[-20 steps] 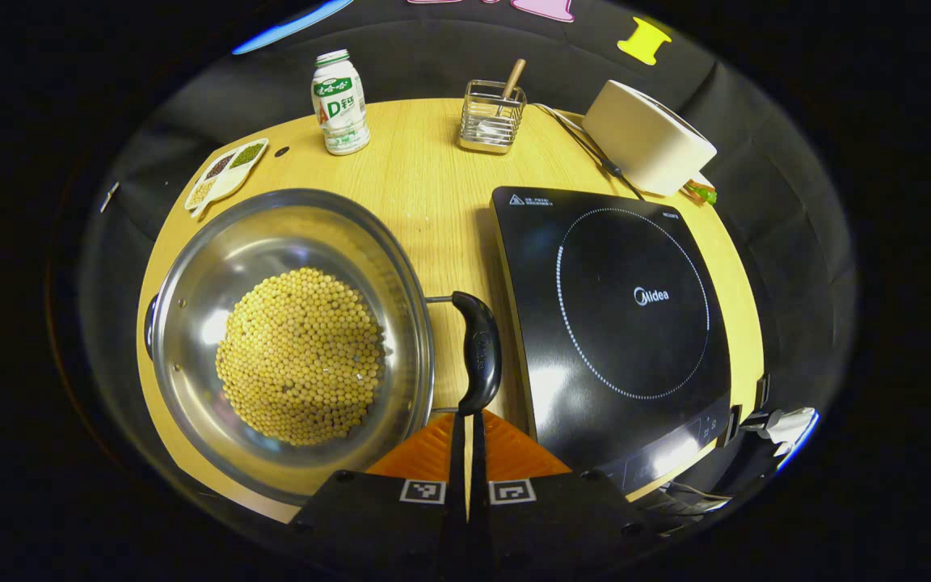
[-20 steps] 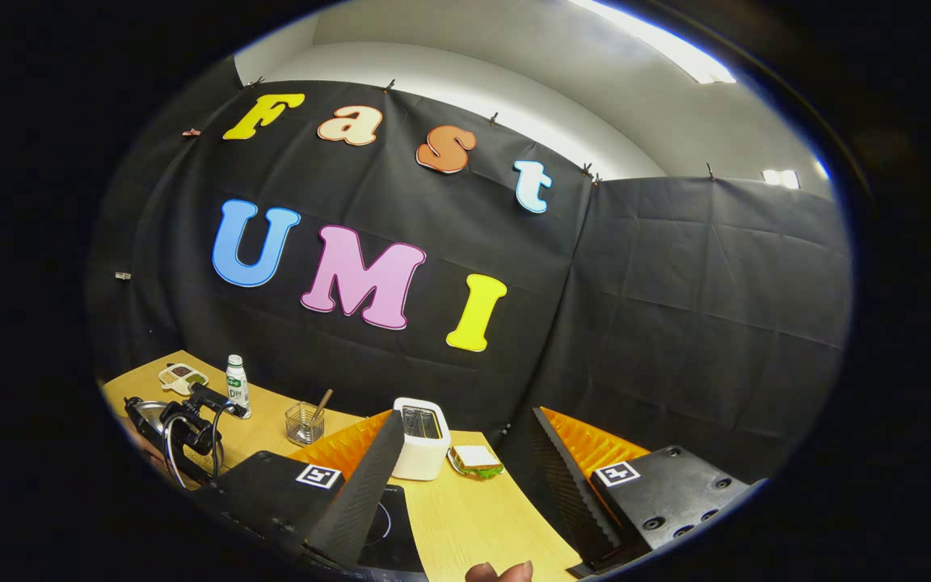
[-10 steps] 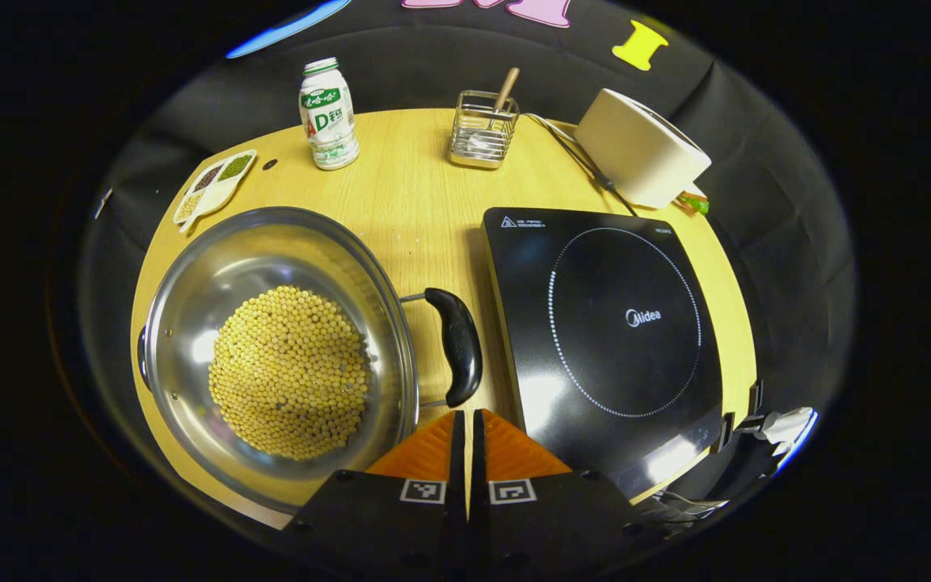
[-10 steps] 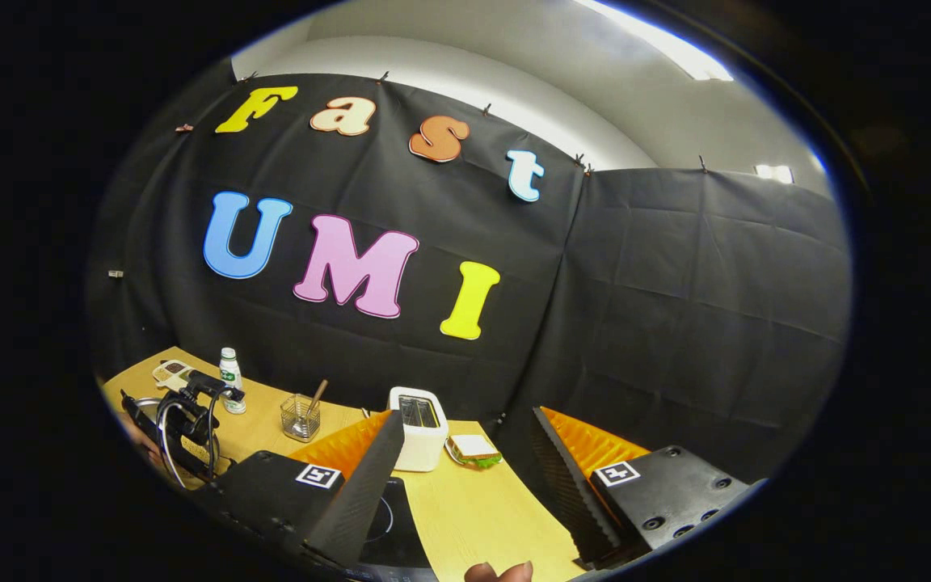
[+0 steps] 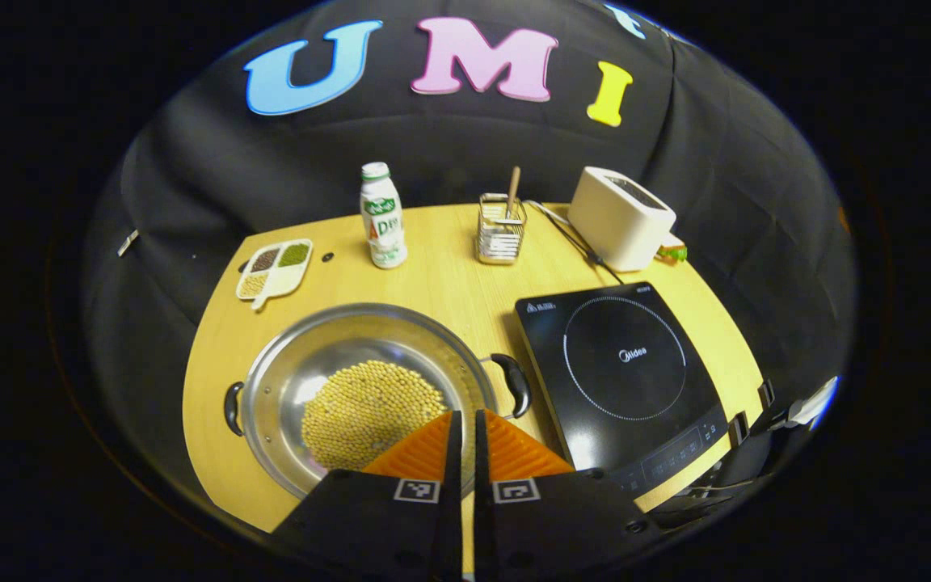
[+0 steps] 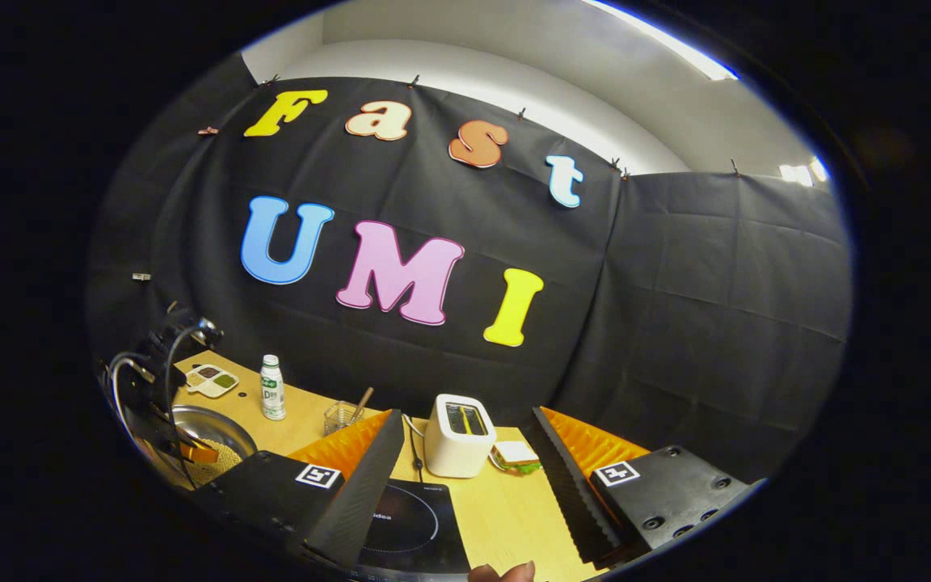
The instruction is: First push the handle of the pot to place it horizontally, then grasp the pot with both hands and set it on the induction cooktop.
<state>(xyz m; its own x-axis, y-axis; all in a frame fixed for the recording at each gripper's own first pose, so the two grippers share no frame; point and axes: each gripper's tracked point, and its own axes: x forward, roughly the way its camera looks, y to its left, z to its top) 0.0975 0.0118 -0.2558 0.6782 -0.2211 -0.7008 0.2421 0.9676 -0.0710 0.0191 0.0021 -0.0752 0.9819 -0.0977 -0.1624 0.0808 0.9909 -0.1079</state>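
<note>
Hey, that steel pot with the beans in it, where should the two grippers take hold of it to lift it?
Grip the pot by its two dark side handles, one gripper each. The left handle sticks out toward the table's open side, so come in from there. The right handle sits in the gap beside the induction cooktop, so drop onto it from above. The rim is wide and thin, a poor grip.

The induction cooktop (image 5: 627,372), right of centre in the left gripper view, carries the brand "Midea" in white inside its dotted ring; small print at its upper left corner is too fine to read. The bottle (image 5: 382,217), upper centre, shows "AD" among unreadable characters.
</note>
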